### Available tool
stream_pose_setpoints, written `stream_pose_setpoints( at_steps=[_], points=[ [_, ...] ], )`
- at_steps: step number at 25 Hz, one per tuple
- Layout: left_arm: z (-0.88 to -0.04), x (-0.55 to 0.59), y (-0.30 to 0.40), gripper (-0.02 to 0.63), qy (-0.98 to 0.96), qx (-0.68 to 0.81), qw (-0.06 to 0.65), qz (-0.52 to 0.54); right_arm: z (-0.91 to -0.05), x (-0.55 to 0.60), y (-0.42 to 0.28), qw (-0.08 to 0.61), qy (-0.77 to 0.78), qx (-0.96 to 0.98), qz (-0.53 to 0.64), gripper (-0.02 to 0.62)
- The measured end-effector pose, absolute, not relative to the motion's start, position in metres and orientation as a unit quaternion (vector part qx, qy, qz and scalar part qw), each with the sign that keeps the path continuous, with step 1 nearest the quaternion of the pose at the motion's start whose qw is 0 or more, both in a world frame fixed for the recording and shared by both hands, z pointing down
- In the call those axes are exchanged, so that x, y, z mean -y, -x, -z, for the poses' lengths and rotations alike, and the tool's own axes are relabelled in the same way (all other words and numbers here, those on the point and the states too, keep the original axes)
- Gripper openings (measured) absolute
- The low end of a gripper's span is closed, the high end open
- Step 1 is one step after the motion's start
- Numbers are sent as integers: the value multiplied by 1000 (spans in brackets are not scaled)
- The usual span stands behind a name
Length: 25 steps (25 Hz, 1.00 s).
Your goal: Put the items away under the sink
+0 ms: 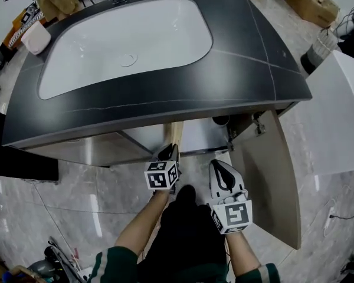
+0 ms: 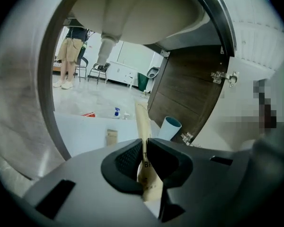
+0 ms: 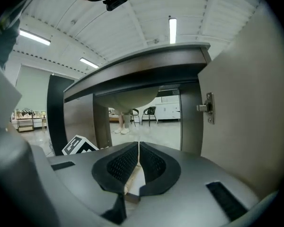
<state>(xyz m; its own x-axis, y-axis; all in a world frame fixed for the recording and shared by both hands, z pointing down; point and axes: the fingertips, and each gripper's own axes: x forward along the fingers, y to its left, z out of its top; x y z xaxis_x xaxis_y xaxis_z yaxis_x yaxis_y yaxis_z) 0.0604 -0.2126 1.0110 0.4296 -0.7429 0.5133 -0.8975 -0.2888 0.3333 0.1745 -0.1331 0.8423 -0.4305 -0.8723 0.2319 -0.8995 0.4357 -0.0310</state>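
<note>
Your left claw (image 1: 169, 152) is clamped on the tall brown paper packet (image 1: 175, 133); the packet pokes forward past the jaws, with its far end at the mouth of the cupboard under the sink (image 1: 165, 34); nothing is set down yet. Your right claw (image 1: 222, 171) hangs just beside the left one, nearer the open cupboard door (image 1: 268, 175); its jaws are pressed together on what looks like a thin pale flat item (image 3: 135, 181), seen edge-on, and I can't tell what it is.

Look inside through the left gripper view; a white tube with a teal rim (image 2: 170, 126) stands near the door side, and a small brown box (image 2: 112, 136) sits on the white cupboard floor (image 2: 80, 131) to the left of the packet's line.

Now the hazards:
- You grip the packet low, with most of its length free, so its tip could snag on the front edge of the table (image 1: 165, 102) or swing and tip the tube.
- A push against anything could pivot the packet between the pads.
- The two claws sit very close, so they could knock together in that narrow opening.
- The right claw could clip the door or its hinge (image 2: 225, 77).
- The thin item has little for the pads to bite on, so a bump may slide it out.
</note>
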Motion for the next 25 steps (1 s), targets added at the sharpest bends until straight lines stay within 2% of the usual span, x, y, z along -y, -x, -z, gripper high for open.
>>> stream_pose_setpoints(
  at_steps=[5, 19, 25],
  points=[
    [-1047, 228, -60, 48, -790, 521, 296, -133, -882, 146, -182, 77, -530, 841, -76, 43],
    [-1118, 259, -69, 48, -719, 545, 412, -126, -922, 148, -200, 60, -548, 828, -103, 43],
    [-1136, 257, -77, 48, -715, 536, 426, -143, -927, 143, -199, 59, -547, 828, -110, 43]
  ],
)
